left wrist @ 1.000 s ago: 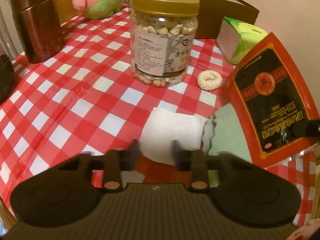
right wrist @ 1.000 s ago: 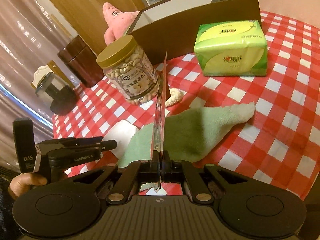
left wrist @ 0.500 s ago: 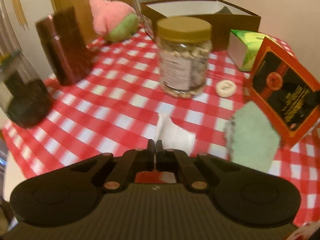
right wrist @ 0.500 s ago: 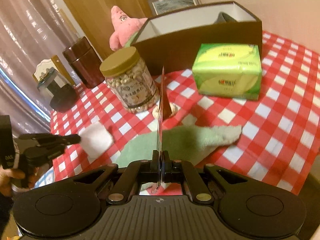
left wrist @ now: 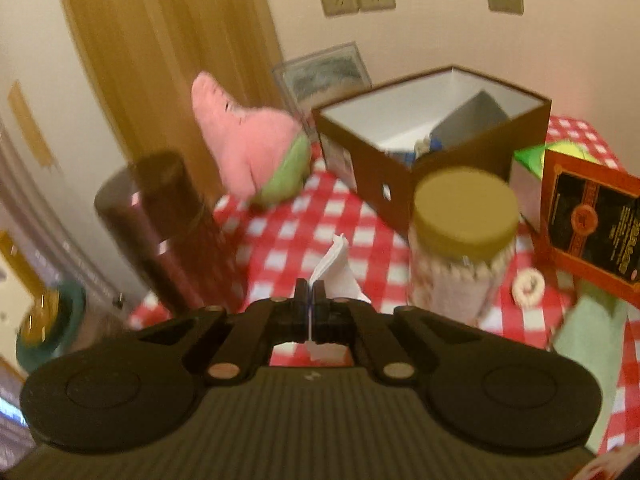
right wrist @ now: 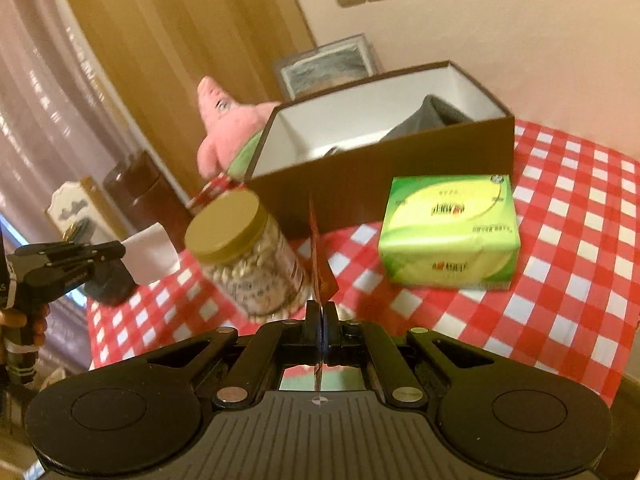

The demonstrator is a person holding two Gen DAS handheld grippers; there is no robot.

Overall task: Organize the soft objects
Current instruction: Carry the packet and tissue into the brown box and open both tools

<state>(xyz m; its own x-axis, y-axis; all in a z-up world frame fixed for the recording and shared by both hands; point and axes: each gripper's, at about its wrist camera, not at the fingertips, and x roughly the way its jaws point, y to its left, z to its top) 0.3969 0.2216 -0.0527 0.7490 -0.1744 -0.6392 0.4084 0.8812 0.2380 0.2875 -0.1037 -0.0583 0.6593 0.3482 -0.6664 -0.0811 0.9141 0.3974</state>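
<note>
My left gripper [left wrist: 310, 294] is shut on a white folded cloth [left wrist: 334, 276] and holds it up above the red checked table; the same gripper [right wrist: 120, 250] and cloth [right wrist: 150, 254] show at the left of the right wrist view. My right gripper [right wrist: 322, 312] is shut on a thin red and black packet [right wrist: 320, 264], seen edge-on; its face shows in the left wrist view [left wrist: 592, 224]. A green towel [left wrist: 588, 332] lies on the table at the right. A pink plush star [left wrist: 248, 148] leans beside the open brown box [left wrist: 400, 184], which holds grey fabric [right wrist: 428, 118].
A nut jar with a gold lid [left wrist: 464, 236] stands mid-table, a small cream ring [left wrist: 528, 288] beside it. A green tissue pack [right wrist: 450, 232] lies in front of the box. A dark brown canister [left wrist: 160, 224] stands at the left edge.
My left gripper closed on the white cloth and lifted it off the table. Both grippers rose and tilted up toward the box; the right one kept its packet.
</note>
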